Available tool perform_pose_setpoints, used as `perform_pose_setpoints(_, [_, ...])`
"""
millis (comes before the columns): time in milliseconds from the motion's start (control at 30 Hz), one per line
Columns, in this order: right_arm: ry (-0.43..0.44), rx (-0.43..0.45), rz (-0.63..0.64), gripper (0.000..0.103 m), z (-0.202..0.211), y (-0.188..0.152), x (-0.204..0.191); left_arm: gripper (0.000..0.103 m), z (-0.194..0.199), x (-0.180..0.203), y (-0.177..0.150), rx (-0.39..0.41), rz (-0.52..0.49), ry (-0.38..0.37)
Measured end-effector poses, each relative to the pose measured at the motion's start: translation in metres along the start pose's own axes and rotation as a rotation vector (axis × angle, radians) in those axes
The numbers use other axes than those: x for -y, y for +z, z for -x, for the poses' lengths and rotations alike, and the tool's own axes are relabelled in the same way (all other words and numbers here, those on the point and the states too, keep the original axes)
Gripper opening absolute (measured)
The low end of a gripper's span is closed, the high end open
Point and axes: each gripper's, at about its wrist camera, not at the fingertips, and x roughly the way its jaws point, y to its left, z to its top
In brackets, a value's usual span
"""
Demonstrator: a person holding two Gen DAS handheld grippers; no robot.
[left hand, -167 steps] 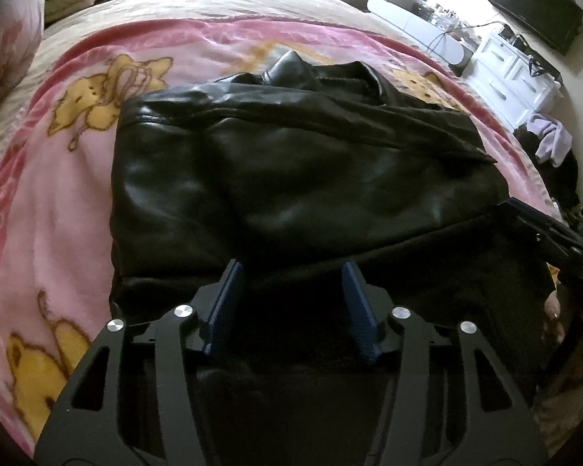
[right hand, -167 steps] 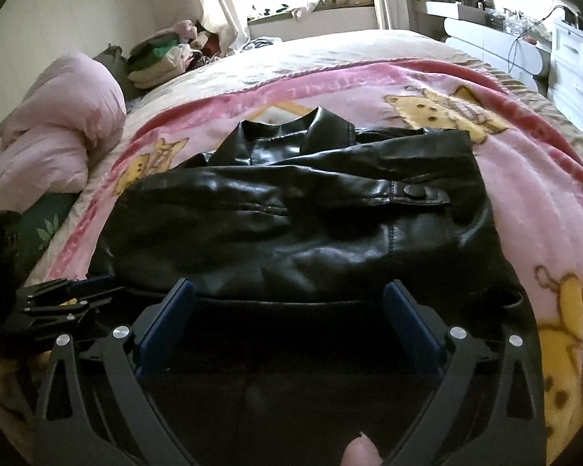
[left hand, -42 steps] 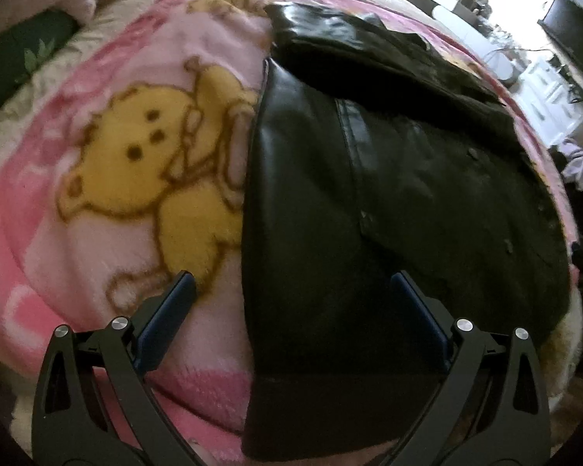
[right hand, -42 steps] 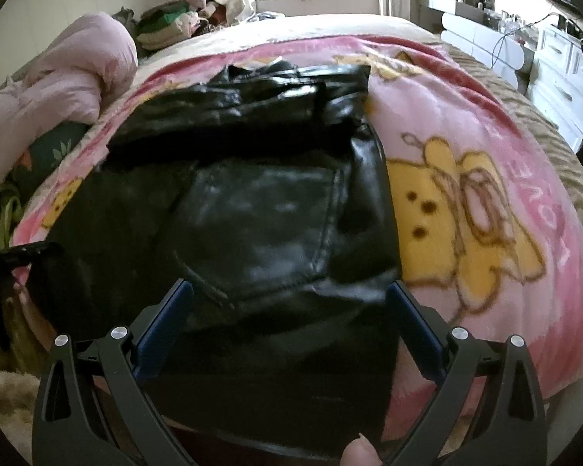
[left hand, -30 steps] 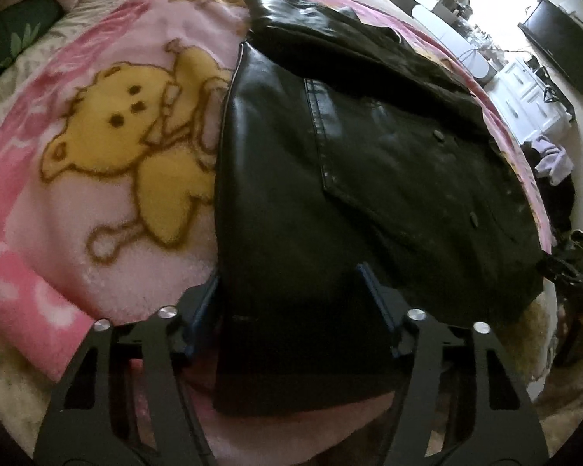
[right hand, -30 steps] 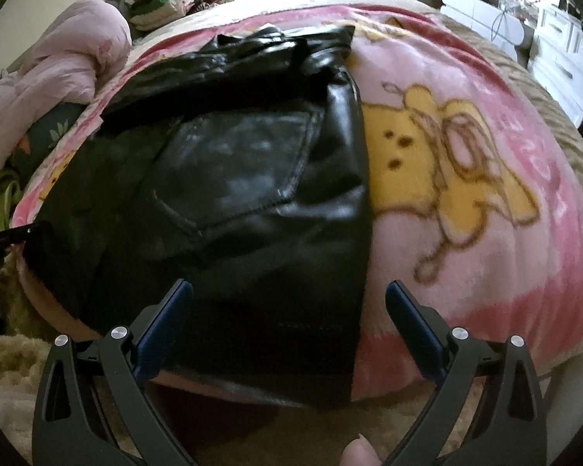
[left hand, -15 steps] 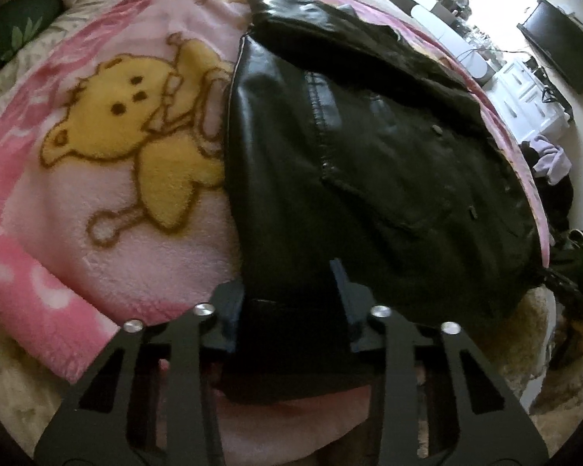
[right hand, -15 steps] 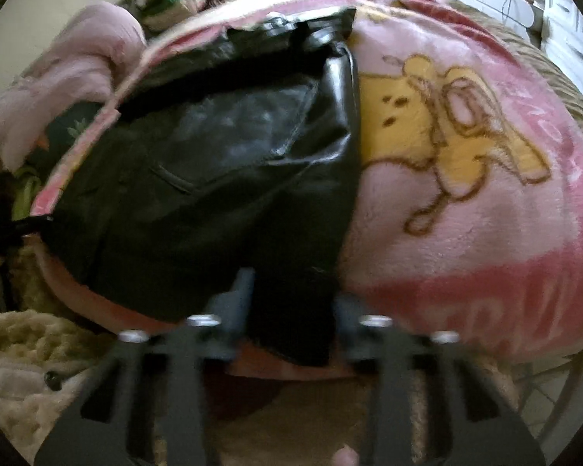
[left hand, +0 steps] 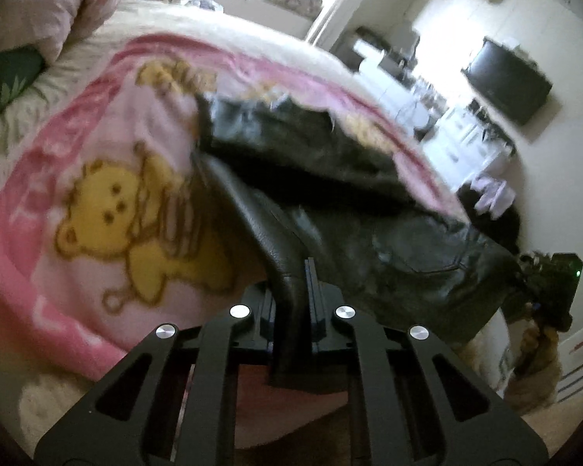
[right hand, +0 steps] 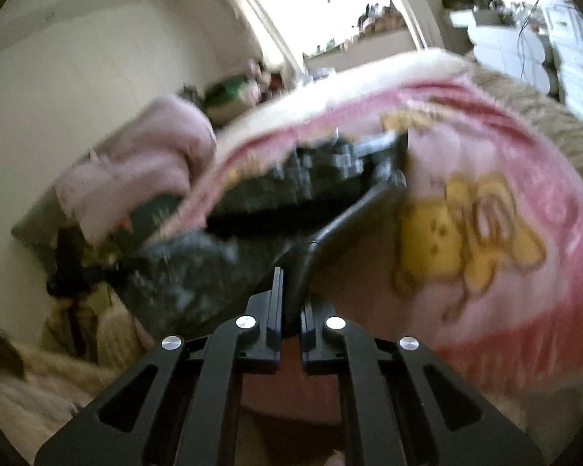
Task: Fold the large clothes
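Your left claw (left hand: 291,303) is closed on the near left corner of the black leather jacket (left hand: 369,209); the leather passes between its two narrow jaws and stands up as a stiff fold. Your right claw (right hand: 290,310) is closed in the same way on the near right corner of the jacket (right hand: 221,268), and a dark fold of leather rises out of its jaws. You hold the near hem above the bed (left hand: 221,39), so the jacket hangs between the two claws, while its far part with the collar lies on the pink blanket (left hand: 97,147). The blanket carries yellow bear pictures on both sides of the jacket. Both views are blurred, so small details of the jacket are not clear. In the left wrist view your right claw shows at the far right edge, at the other corner. A pink quilt (right hand: 144,155) lies bunched at the far left of the bed. A black screen (left hand: 507,83) hangs on the right wall.
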Motion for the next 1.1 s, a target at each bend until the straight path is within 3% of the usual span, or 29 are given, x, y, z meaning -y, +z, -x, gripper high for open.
perform_pose_setpoints(167, [0.018, 0.129, -0.072, 0.005, -0.006, 0.049, 0.01, 0.006, -0.004, -0.011, 0.044, 0.081, 0.074, -0.037])
perform_pose_setpoints(367, [0.015, 0.186, -0.129, 0.005, -0.036, 0.096, 0.023, 0.007, -0.017, -0.006, 0.083, 0.124, 0.091, -0.06])
perform_pose_setpoints(700, [-0.035, 0.183, -0.139, 0.005, -0.088, 0.149, 0.04, 0.01, -0.054, -0.016, 0.141, 0.13, 0.126, -0.048])
perform_pose_setpoints(1100, [-0.112, 0.143, -0.161, 0.005, -0.155, 0.19, 0.063, 0.011, -0.104, -0.034, 0.177, 0.091, 0.129, -0.004])
